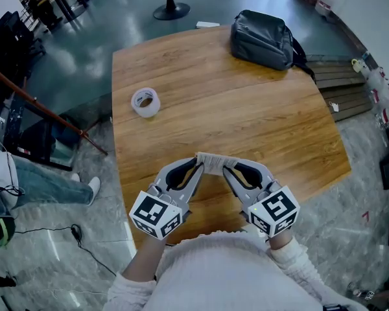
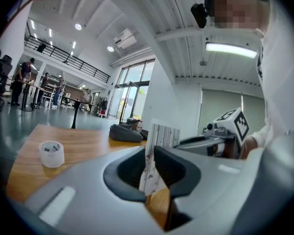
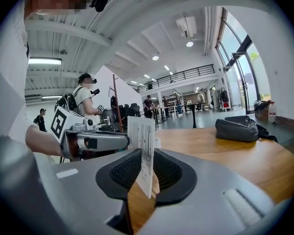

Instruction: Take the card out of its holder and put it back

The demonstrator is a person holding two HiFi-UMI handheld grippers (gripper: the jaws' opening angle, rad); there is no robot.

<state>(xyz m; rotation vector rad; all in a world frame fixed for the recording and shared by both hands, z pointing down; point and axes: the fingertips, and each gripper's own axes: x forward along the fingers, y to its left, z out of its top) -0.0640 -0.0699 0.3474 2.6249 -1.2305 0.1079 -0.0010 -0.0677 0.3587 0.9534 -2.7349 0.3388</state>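
Observation:
A white striped card in its holder (image 1: 214, 162) hangs low over the near end of the wooden table (image 1: 246, 122), stretched between both grippers. My left gripper (image 1: 198, 164) is shut on its left end and my right gripper (image 1: 229, 167) on its right end. In the left gripper view the striped sheet (image 2: 159, 141) stands upright, pinched between the dark pads (image 2: 174, 168). The right gripper view shows the sheet (image 3: 142, 143) edge-on, clamped between the ribbed pads (image 3: 125, 173). I cannot tell card from holder.
A roll of clear tape (image 1: 145, 102) lies on the table's left part. A grey bag (image 1: 262, 39) sits at the far right corner. A person's legs (image 1: 45, 181) are on the floor at left, and a round stand base (image 1: 171, 9) is beyond the table.

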